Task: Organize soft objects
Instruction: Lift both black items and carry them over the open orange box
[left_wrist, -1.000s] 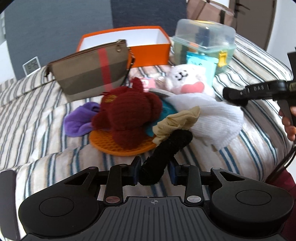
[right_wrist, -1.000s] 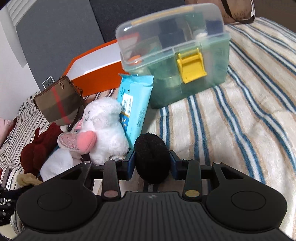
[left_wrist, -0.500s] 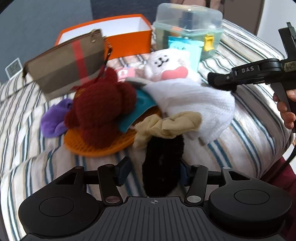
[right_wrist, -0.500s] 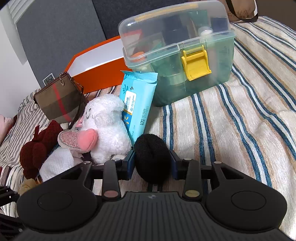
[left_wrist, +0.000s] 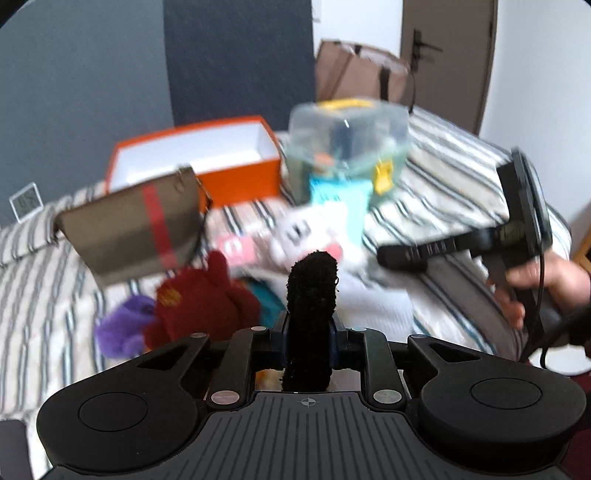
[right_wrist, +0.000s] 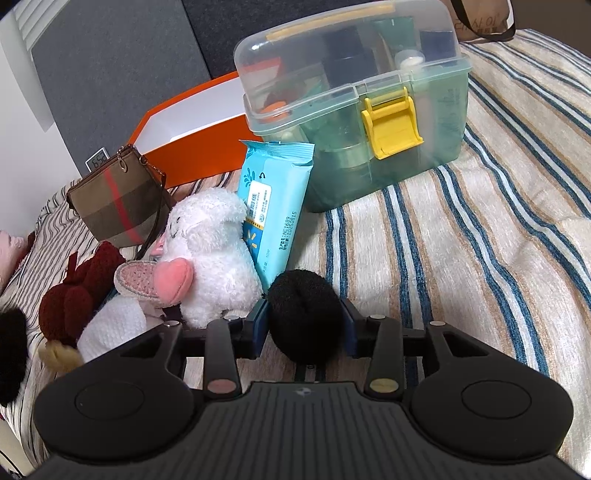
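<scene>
Our left gripper (left_wrist: 309, 338) is closing on a black scrunchie (left_wrist: 312, 295), low centre; the right gripper (right_wrist: 303, 326) clamps another (right_wrist: 303, 314), jaws easing apart, so it may drop.

left gripper (left_wrist: 309, 332) points down-forward, jaws closing, narrow gap, pads squeezing a black fuzzy piece (left_wrist: 312, 295) that stands up between the fingers and pokes past the tips. right gripper (right_wrist: 303, 325) tilted down, jaws opening slightly, a black round pad (right_wrist: 303, 317) between the fingers, both pads touching its sides. in the left wrist view the person's right hand (left_wrist: 546, 284) wraps the right gripper's handle, off to the right of the left fingers.
</scene>
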